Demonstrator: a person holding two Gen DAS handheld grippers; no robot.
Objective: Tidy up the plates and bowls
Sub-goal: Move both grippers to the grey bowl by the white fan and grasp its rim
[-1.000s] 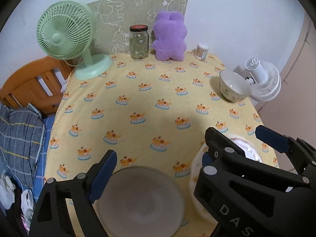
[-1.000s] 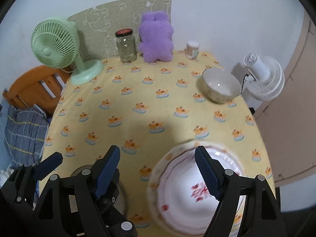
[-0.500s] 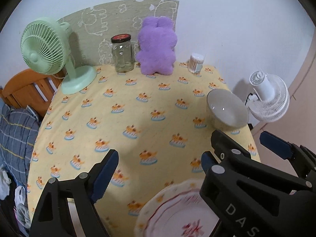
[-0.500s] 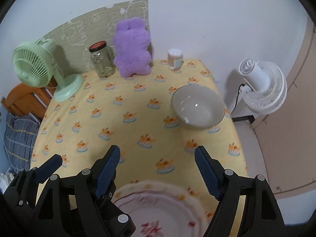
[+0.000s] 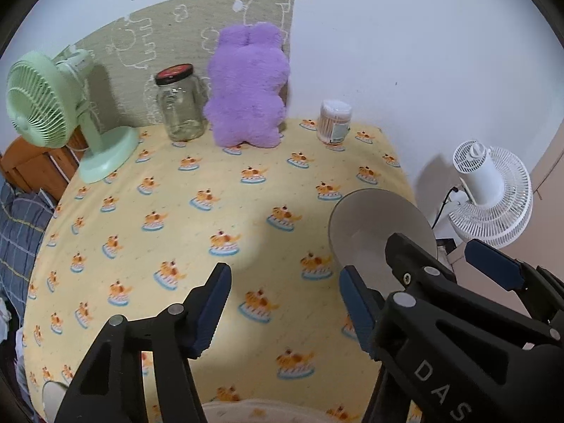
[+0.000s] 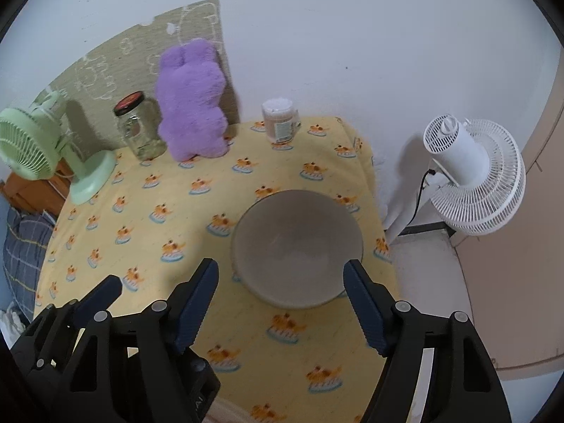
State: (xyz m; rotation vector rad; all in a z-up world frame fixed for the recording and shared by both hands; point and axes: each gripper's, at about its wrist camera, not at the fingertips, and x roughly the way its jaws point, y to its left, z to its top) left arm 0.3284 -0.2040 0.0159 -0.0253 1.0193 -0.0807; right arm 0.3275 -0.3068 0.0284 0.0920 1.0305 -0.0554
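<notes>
The right gripper [image 6: 280, 301], jaws spread, nears the bowl [image 6: 298, 250] at 12 o'clock; next, grab its rim. Left gripper [image 5: 282, 306] jaws spread too.

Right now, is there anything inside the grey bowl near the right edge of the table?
The bowl looks empty: its smooth grey inside shows down to the bottom, with no food or dish in it. The right tool is open in front of it. What lies under the bowl is covered.
</notes>
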